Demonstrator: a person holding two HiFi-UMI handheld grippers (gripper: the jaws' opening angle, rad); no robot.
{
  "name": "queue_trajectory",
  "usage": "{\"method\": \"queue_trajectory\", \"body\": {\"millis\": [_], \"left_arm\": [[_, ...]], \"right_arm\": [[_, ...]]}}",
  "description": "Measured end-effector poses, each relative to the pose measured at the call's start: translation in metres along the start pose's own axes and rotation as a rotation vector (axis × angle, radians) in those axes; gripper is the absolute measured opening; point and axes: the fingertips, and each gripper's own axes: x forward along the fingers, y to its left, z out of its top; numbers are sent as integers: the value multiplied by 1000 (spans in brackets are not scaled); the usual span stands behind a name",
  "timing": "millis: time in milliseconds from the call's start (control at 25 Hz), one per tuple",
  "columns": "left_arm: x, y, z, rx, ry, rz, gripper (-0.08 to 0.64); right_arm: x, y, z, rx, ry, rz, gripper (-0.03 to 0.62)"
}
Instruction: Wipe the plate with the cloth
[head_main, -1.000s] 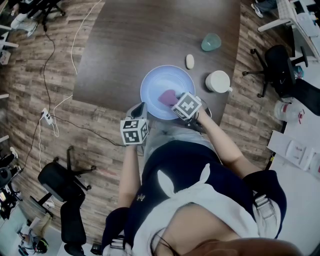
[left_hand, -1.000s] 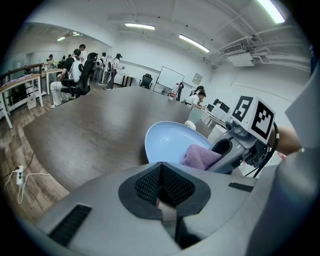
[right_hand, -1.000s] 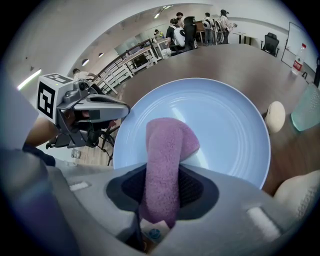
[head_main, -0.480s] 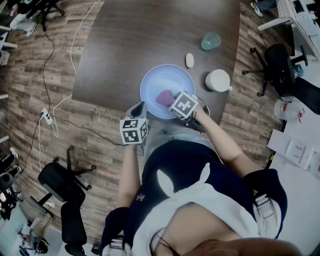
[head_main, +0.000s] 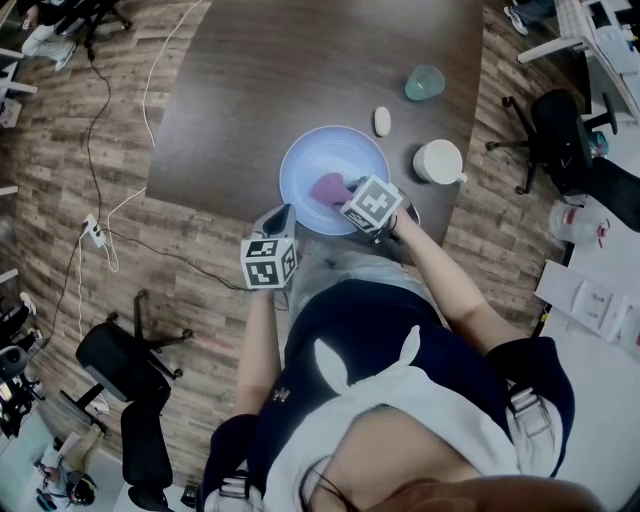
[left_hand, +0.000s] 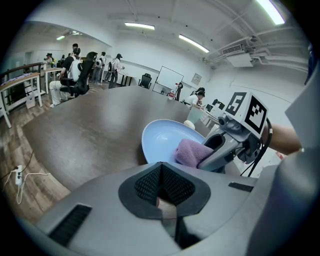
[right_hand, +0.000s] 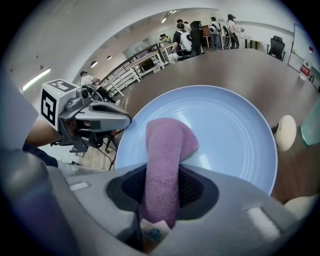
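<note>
Hovering at the near edge of the table (head_main: 300, 70), the left gripper (left_hand: 161, 181) has its jaws pressed together, nothing between them. Just beyond, the right gripper (right_hand: 161, 182) clamps a purple cloth (right_hand: 167, 142) – its free end (folded over) rests on the pale blue plate (right_hand: 235, 125). Farther back stand a white mug (head_main: 438, 162) and a teal cup (head_main: 423, 82).

The cloth (right_hand: 167, 150) is fuzzy, matt terry. The plate (right_hand: 235, 130) looks smooth and glossy; the table (head_main: 300, 70) shows matt wood grain.
</note>
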Motion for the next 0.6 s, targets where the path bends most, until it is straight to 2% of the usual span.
{"method": "queue_trajectory", "body": {"millis": [280, 600], "left_arm": [[-1, -3, -1, 3, -1, -7, 5], [-1, -2, -2, 1, -4, -1, 4]], "right_arm": [[0, -9, 9, 6, 1, -18, 137], [-2, -28, 18, 25, -35, -79, 156]]}}
